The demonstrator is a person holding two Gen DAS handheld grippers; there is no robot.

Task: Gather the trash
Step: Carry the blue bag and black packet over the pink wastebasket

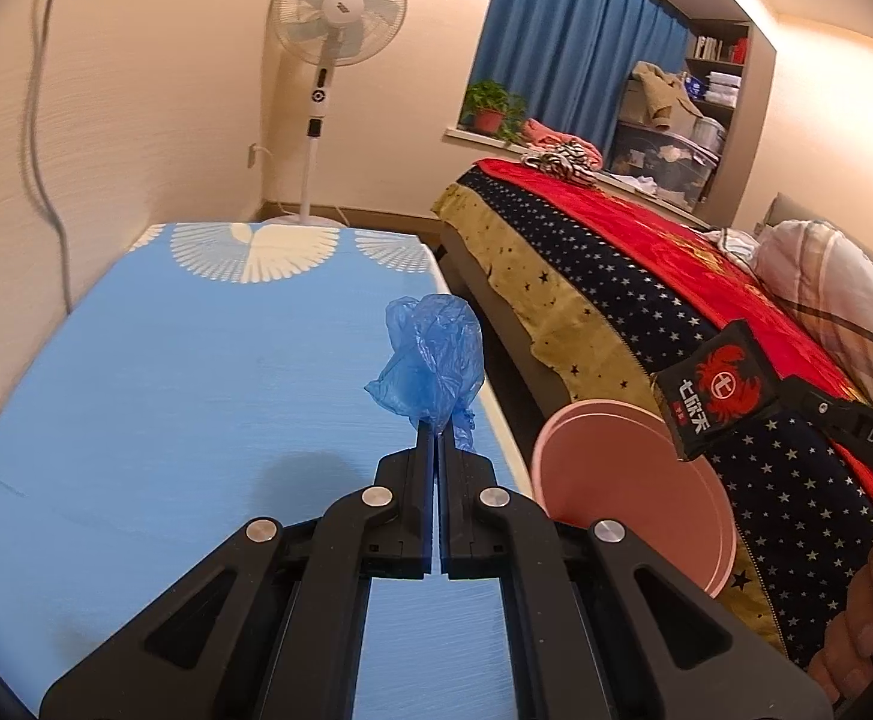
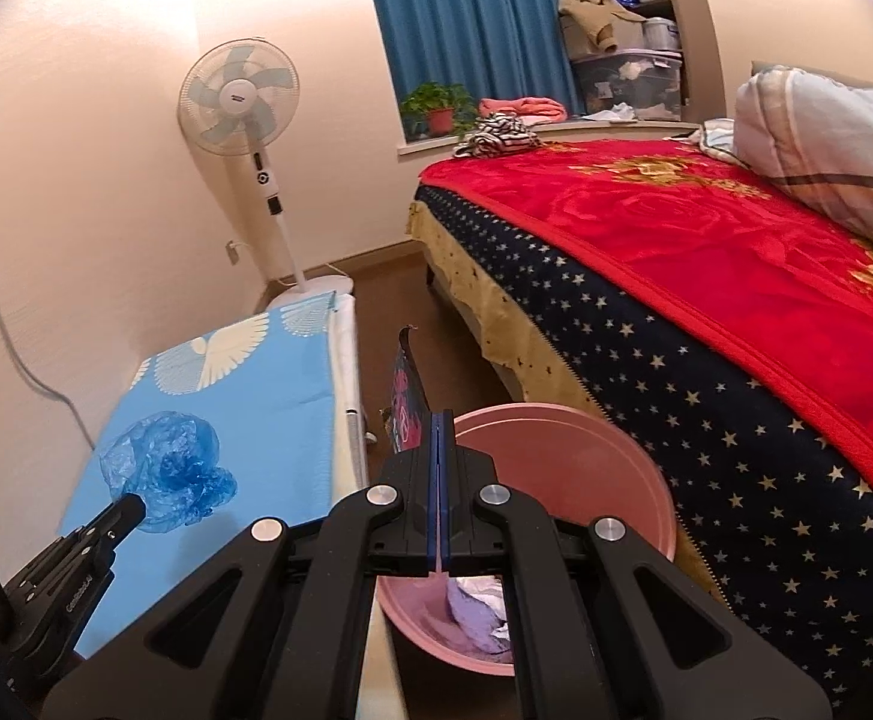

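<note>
My left gripper (image 1: 436,438) pinches the blue bag (image 1: 430,360) above the table (image 1: 166,390); right gripper (image 2: 440,420) pinches a wrapper (image 2: 406,402) beside the bin (image 2: 586,480), which holds scraps. Both drops remain.

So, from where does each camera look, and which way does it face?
Left wrist: sits on the left tongs, facing along the blue table toward the fan; they are shut on a blue bag; the person's hand shows at right.
Right wrist: sits on the right tongs, above the pink bin, facing the fan and the bed; they pinch a black packet.
Shared: bag, bin, table, fan, bed; each view shows the other tongs.
</note>
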